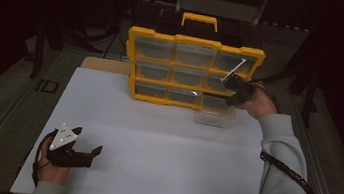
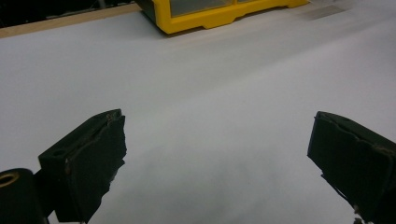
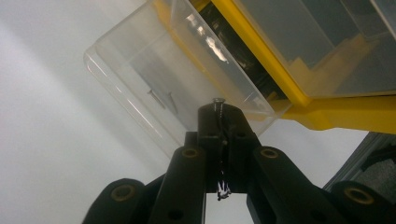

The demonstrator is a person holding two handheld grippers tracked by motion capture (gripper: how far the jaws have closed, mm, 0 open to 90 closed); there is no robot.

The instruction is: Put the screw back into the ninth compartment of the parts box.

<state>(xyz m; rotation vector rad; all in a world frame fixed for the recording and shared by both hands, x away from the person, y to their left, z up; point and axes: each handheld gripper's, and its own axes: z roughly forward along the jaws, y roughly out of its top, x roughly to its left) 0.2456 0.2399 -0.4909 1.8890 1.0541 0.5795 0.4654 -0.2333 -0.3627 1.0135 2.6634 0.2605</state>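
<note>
Right tool (image 3: 219, 109) clamped on a screw (image 3: 218, 103) above pulled-out clear drawer (image 3: 154, 88) of yellow organizer (image 1: 191, 72); left tool (image 2: 217, 158) wide open, empty, over counter (image 1: 153, 145).

The left tool (image 1: 83, 152) is matte black, with a pale grey three-cornered plate on top that carries small dark screw heads. Seen from its own camera, its two jaws are thick black blocks with rough, worn edges, and a brass-coloured bushing sits in a rounded black link at the lower left. The right tool (image 3: 219, 109) is black too, its link arms rounded and set with brass-ringed pivot holes; a thin pale rod stands out from its top. The person wears light grey long sleeves, and a black ribbed cable trails along the right sleeve.
</note>
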